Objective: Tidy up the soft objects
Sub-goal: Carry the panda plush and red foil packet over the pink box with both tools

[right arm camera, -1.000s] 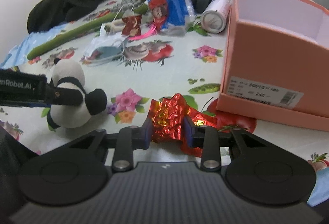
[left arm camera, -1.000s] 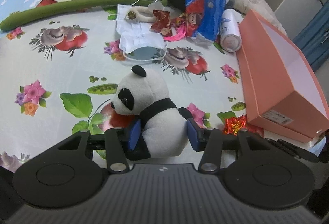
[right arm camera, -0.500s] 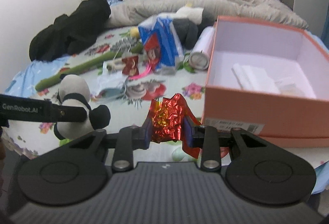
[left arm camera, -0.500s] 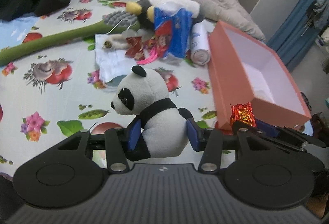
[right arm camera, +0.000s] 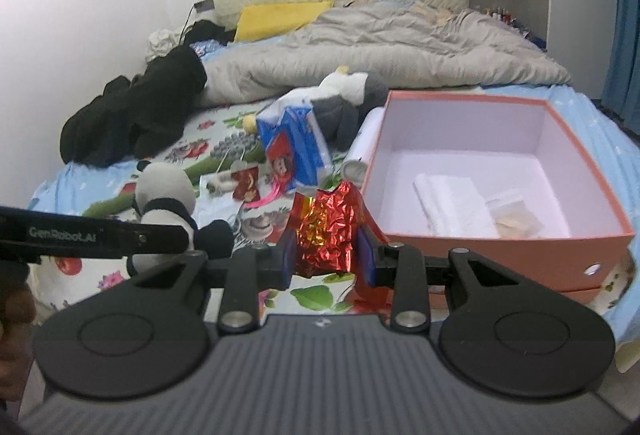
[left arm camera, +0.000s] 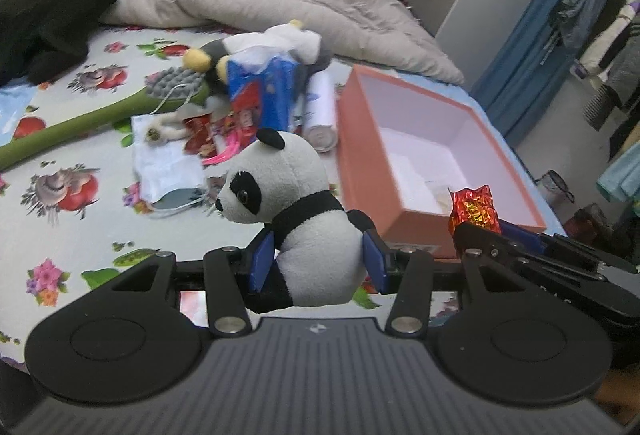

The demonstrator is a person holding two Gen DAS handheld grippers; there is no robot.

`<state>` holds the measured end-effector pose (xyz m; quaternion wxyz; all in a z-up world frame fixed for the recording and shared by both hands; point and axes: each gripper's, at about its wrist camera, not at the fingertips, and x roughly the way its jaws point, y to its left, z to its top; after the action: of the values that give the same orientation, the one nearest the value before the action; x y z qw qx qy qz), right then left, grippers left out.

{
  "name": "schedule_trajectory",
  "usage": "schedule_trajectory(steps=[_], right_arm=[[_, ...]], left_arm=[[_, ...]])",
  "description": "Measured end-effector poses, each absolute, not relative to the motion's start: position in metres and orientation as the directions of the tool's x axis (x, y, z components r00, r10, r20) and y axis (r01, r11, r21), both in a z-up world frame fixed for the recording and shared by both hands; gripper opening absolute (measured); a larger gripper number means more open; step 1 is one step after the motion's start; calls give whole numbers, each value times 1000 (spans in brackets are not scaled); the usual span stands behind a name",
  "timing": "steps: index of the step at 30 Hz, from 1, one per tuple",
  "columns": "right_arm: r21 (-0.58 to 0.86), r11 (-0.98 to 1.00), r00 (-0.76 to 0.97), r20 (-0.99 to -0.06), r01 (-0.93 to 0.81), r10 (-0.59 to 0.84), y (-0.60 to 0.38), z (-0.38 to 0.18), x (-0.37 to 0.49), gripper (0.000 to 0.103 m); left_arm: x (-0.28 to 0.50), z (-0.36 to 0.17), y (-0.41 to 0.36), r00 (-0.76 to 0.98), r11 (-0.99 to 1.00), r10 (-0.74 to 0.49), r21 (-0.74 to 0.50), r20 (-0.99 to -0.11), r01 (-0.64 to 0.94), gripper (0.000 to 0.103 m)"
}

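My left gripper [left arm camera: 318,261] is shut on a black-and-white panda plush [left arm camera: 296,203] and holds it raised above the floral bedsheet. My right gripper [right arm camera: 326,261] is shut on a crumpled red foil wrapper [right arm camera: 328,231], held near the front left corner of the open salmon-pink box [right arm camera: 592,239]. The panda [right arm camera: 166,195] and the left gripper's arm show at the left in the right wrist view. The wrapper [left arm camera: 474,205] and the right gripper show at the right in the left wrist view, in front of the box [left arm camera: 360,163].
On the sheet lie a blue snack bag [left arm camera: 264,95], a white can [left arm camera: 320,115], a face mask [left arm camera: 168,171], a green massage stick [left arm camera: 80,123], a grey-white plush [right arm camera: 344,99], a black garment [right arm camera: 132,115] and a grey quilt [right arm camera: 380,39]. White paper lies in the box.
Both grippers have risen from the sheet with their loads. The panda and the wrapper now hang higher, and the box interior has come into view.
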<state>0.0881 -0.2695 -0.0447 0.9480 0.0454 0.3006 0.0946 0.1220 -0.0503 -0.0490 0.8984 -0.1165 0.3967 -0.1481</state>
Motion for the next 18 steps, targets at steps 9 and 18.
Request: schedule_trajectory(steps=[9, 18], right_arm=[[127, 987, 831, -535, -96, 150, -300, -23, 67, 36], [139, 990, 837, -542, -4, 80, -338, -17, 48, 36]], left_arm=[[120, -30, -92, 618, 905, -424, -333, -662, 264, 54], [124, -22, -142, 569, 868, -494, -335, -657, 367, 54]])
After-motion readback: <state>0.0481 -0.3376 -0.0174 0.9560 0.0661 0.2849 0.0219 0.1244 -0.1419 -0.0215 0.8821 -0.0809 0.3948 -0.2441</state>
